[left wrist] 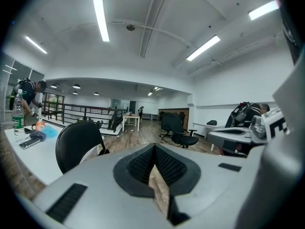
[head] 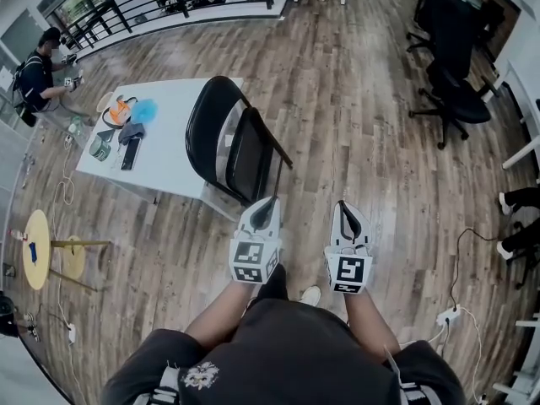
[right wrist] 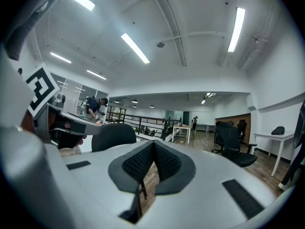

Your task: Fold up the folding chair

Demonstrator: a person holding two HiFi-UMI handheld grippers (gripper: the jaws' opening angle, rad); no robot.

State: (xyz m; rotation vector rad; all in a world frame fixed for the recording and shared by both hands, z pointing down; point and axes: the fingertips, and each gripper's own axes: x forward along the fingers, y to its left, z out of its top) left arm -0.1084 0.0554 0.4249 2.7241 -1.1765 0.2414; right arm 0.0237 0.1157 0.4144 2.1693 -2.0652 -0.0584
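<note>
Beside a white table [head: 173, 154], the black folding chair [head: 236, 146] stands unfolded.

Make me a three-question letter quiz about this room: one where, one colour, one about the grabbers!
1. Where is the folding chair?
A beside the white table
B on top of the table
C against the railing

2. What colour is it?
A red
B black
C yellow

3. The left gripper and right gripper are:
A wide open
B clamped on the chair
C shut, empty

Answers: A, it stands at the table's edge; B, its seat and back are black; C, both gripper views show the jaws together with nothing between.
</note>
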